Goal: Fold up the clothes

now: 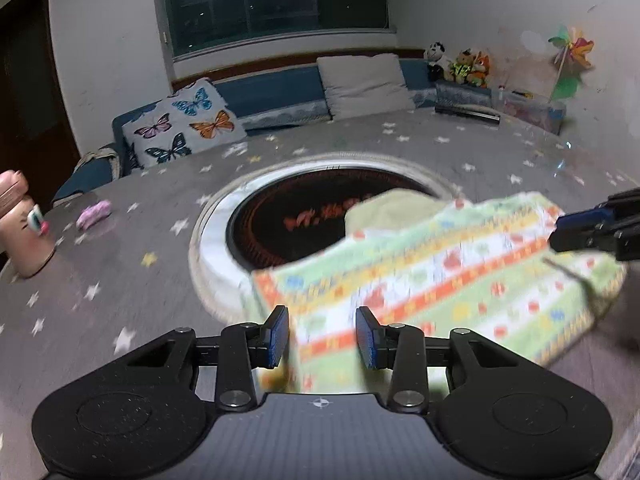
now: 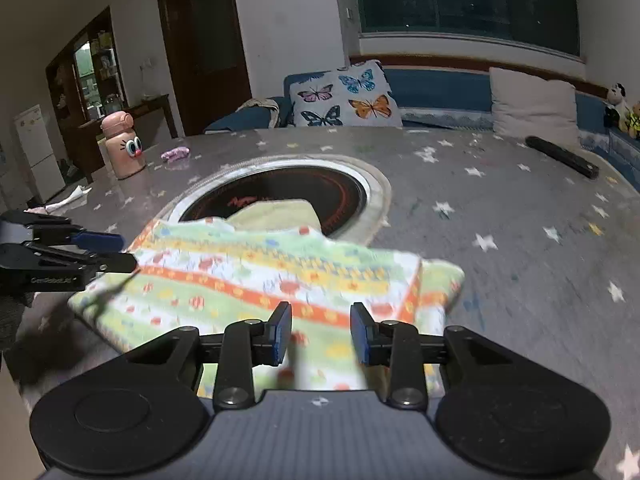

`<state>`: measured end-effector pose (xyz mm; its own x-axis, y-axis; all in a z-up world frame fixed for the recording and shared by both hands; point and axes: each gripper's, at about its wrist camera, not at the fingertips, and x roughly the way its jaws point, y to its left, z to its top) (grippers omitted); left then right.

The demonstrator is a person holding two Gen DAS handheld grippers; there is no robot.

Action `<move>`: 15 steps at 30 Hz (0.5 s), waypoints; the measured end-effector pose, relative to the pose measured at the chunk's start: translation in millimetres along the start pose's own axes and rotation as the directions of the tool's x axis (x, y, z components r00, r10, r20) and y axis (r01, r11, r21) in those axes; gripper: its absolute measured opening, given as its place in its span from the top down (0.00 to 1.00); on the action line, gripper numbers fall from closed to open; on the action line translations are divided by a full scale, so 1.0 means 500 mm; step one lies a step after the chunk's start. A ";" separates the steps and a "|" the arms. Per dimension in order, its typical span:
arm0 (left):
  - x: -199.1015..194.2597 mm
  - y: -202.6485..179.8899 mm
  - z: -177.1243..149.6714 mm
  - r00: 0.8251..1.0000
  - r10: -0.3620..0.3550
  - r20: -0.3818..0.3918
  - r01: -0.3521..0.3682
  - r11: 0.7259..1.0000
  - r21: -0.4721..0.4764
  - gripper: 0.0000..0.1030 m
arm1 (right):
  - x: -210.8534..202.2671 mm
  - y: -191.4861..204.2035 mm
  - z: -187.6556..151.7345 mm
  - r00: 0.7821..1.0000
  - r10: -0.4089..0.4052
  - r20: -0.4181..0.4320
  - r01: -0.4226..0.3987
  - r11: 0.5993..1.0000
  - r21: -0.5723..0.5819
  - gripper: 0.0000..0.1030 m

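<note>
So, going left to right: a pink bottle [image 2: 121, 145] with cartoon eyes stands at the far left of the grey starry tabletop [image 2: 520, 216]. The left claw [image 1: 322, 336] is spread wide over the near edge of the cloth, gripping nothing. The striped, folded cloth [image 2: 280, 276] lies on the tabletop, partly over the round black cooktop [image 2: 280, 200]. The right claw [image 2: 320, 334] is wide open too, holding nothing, over the cloth's edge.
</note>
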<state>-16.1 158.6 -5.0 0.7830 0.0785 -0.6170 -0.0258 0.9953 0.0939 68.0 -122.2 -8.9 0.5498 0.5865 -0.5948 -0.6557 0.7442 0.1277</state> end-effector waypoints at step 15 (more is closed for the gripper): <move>0.079 0.035 0.030 0.997 0.046 -0.066 -0.049 0.998 -0.038 0.38 | 0.064 -0.059 0.045 0.998 -0.054 -0.010 0.055 0.996 0.076 0.63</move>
<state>23.5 178.2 -16.0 0.7385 0.1281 -0.6620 -0.0878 0.9917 0.0939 116.6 -118.0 -13.6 0.5797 0.5420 -0.6084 -0.5833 0.7974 0.1547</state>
